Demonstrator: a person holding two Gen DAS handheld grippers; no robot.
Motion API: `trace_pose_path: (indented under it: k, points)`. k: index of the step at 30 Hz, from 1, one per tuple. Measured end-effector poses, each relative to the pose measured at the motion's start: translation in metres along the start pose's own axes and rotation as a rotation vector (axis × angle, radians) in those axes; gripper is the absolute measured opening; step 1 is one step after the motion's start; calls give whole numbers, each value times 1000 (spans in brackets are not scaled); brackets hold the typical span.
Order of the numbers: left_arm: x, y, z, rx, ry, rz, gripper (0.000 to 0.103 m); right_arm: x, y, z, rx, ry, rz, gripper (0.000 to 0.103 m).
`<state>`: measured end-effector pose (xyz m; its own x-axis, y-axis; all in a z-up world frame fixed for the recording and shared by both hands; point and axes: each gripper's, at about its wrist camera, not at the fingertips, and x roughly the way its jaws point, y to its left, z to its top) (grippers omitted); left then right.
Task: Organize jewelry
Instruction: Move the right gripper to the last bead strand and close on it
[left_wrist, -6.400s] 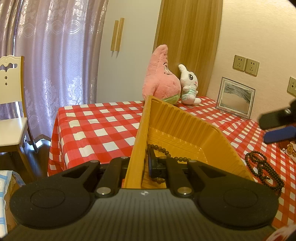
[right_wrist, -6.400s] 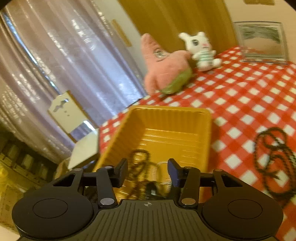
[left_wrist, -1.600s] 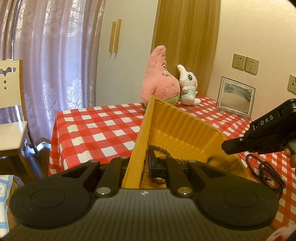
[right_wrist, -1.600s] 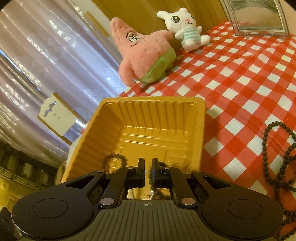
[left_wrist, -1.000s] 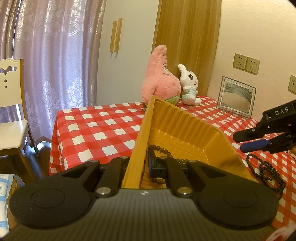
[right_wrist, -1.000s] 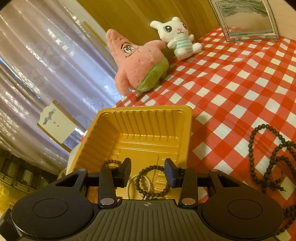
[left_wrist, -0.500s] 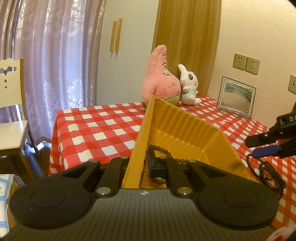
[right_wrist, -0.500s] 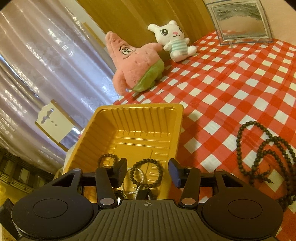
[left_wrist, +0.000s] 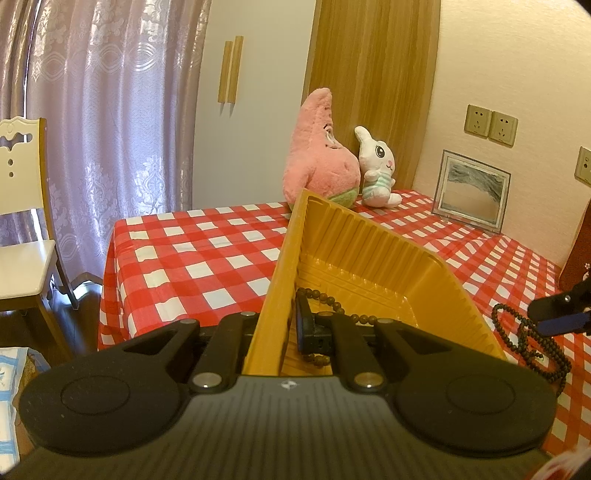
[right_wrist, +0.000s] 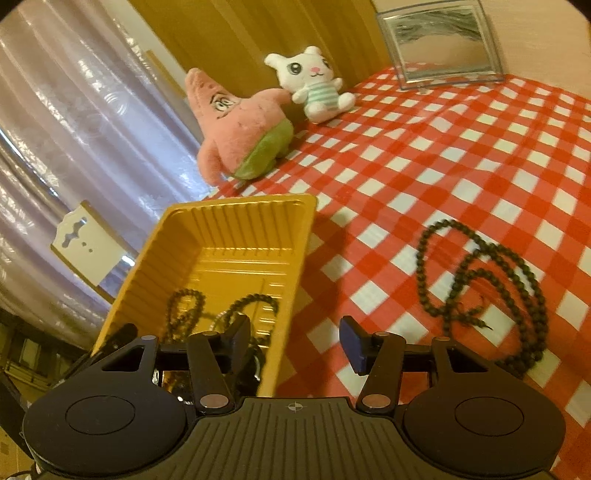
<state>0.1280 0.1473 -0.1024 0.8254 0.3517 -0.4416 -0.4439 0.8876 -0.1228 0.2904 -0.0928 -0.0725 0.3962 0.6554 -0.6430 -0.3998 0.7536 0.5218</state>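
Note:
A yellow plastic tray (left_wrist: 373, 254) stands tilted on the red-checked tablecloth, and my left gripper (left_wrist: 284, 325) is shut on its near left wall. Brown bead bracelets (left_wrist: 325, 299) lie in its bottom; the right wrist view shows two dark ones (right_wrist: 255, 302) and a pale one. A long dark bead necklace (right_wrist: 480, 280) lies coiled on the cloth right of the tray (right_wrist: 221, 236). My right gripper (right_wrist: 295, 338) hovers over the tray's right rim, jaws opening, gripping nothing. It shows at the right edge of the left wrist view (left_wrist: 550, 315), just above the necklace (left_wrist: 532, 343).
A pink star plush (right_wrist: 240, 129) and a white bunny plush (right_wrist: 314, 85) sit at the table's far side. A framed picture (right_wrist: 443, 40) leans on the wall. A white chair (left_wrist: 22, 221) stands past the table's left edge, before a lilac curtain.
My right gripper went from shut to open over the tray, and a dark bracelet now lies free there. It then slid right toward the necklace. The left gripper and tray stayed put.

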Motion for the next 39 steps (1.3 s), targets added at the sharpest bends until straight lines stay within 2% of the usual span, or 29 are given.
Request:
trace_pose_path:
  k: [9,24,29,32,39]
  points:
    - [-1,-1,-1,2,1,-2,9,-14,-23,-13,43,0,-69,54]
    - [-1,-1,-1,1,2,1,9,-44,-91,-24,107,-43,-329,54]
    - [-1,-1,-1,1,2,1,9,-44,-107,-28,158,-39,-348,54]
    - [-1,-1,-1,2,2,1,9,-40,-111,-30,180,-36,-362,54]
    - [0,0,-4,6,6,4,9,-23,-103,-30,173,-102,-473,54]
